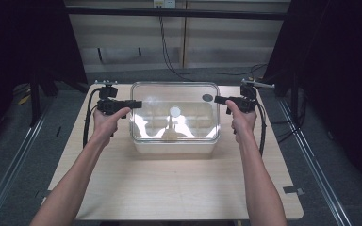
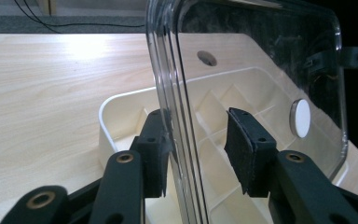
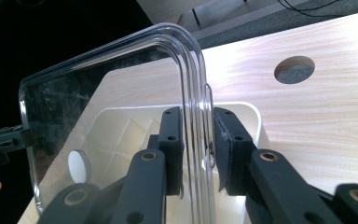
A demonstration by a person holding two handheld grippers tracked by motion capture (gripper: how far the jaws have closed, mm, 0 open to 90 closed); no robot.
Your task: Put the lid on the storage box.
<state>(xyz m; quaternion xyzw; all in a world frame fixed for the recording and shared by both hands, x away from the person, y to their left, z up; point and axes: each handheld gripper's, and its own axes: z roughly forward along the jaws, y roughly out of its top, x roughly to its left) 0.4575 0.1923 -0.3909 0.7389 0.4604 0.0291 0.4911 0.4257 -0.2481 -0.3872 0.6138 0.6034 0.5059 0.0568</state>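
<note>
The divided container (image 1: 174, 141) sits on the table (image 1: 179, 188), centred left to right and nearer the far edge. The clear lid (image 1: 174, 96) is above it, raised and tilted. The left gripper (image 1: 136, 104) is at the lid's left edge, the right gripper (image 1: 217, 100) at its right; a round hole (image 1: 207, 97) in the table lies behind the container, toward the far right corner.

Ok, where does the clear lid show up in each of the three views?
High view: clear lid at centre, over the white divided box.
Left gripper view: its edge stands upright between the jaws, the panel running right.
Right gripper view: its edge between the jaws, the panel running left.
Shared landmark: the lid's round white disc.
</note>
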